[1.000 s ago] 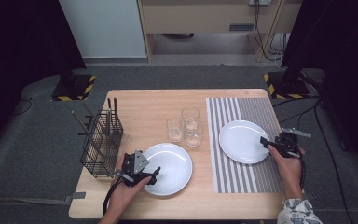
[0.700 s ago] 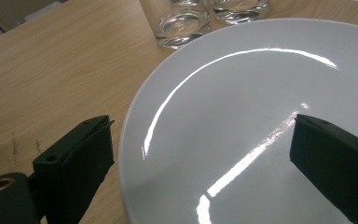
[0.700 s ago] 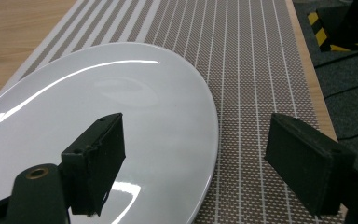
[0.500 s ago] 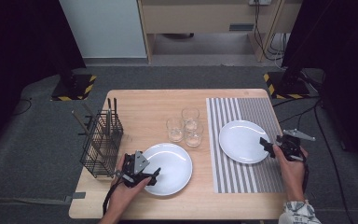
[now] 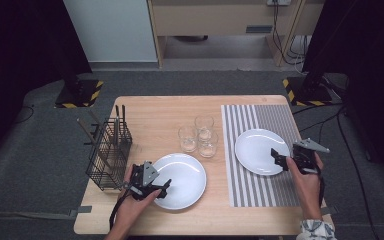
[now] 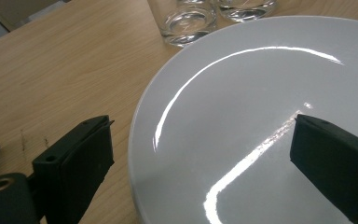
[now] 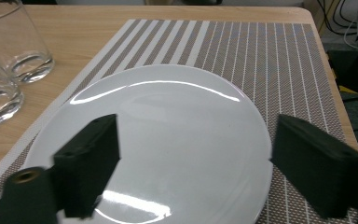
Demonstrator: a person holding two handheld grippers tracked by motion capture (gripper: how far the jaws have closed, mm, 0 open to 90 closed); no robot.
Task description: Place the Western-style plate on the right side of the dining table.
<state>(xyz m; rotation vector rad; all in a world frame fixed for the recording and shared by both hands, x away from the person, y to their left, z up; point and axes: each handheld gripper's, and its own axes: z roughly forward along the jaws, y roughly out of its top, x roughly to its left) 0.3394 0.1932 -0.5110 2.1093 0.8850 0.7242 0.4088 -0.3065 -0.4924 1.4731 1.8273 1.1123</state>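
Note:
Two white plates lie on the wooden table. The left plate sits on bare wood, and my left gripper stands open at its near-left rim. In the left gripper view the left gripper straddles the left plate's rim, one jaw over wood, the other over the plate. The right plate rests on a striped placemat. My right gripper is open at its right edge. In the right gripper view the right gripper frames the right plate with nothing held.
Three clear glasses stand between the plates, and two glasses show left of the placemat. A black wire basket with utensils stands at the table's left edge, close to the left hand.
The right gripper has shifted slightly toward the near edge of its plate. The left gripper and both plates have stayed put.

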